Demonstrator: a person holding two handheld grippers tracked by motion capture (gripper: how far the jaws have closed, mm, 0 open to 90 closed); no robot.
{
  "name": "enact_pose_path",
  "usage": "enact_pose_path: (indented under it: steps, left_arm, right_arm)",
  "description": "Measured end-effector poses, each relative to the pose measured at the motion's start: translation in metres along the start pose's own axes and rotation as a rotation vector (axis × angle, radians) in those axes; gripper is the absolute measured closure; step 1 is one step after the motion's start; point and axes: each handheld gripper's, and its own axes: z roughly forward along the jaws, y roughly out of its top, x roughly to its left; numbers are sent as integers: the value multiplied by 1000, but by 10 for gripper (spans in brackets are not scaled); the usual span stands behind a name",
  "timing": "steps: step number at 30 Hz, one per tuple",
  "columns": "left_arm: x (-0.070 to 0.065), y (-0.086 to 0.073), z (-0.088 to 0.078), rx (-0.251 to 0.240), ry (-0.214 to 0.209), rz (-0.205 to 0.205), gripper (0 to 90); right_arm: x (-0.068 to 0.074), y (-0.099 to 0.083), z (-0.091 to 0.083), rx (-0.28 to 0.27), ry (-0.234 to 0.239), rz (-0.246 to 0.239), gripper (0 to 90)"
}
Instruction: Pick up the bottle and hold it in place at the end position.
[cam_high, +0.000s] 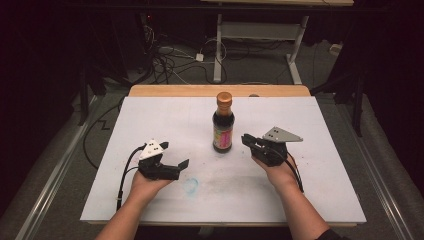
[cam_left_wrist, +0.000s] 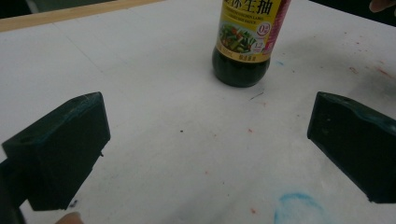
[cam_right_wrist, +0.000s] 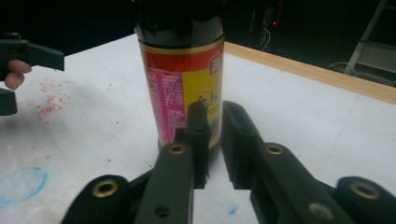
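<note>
A dark soy sauce bottle with an orange cap and a yellow and pink label stands upright at the middle of the white tabletop. My left gripper rests low at the front left, and its jaws stand wide open with nothing between them. In the left gripper view the bottle stands ahead, beyond the open left gripper. My right gripper is just right of the bottle and points at it. In the right gripper view the right gripper has its jaws almost together and empty, with the bottle close behind their tips.
A blue chalky smudge marks the tabletop near the front middle, and small red specks lie around it. A wooden strip runs along the far edge. Cables and a desk frame stand on the floor beyond.
</note>
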Motion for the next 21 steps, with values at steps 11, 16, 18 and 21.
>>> enact_pose_path:
  steps: [11,16,18,21]
  left_arm:
    - [-7,4,26,19,-42,-9,0]
    - [-11,5,35,20,-63,-19,0]
    - [-13,5,39,21,-68,-25,0]
    - [-14,4,44,34,-67,-32,0]
  right_arm:
    - [-9,1,-8,-26,7,3,900]
    - [-11,6,-12,-39,13,-6,900]
    - [-12,8,-13,-46,16,-12,900]
    - [-11,11,-15,-50,21,-21,900]
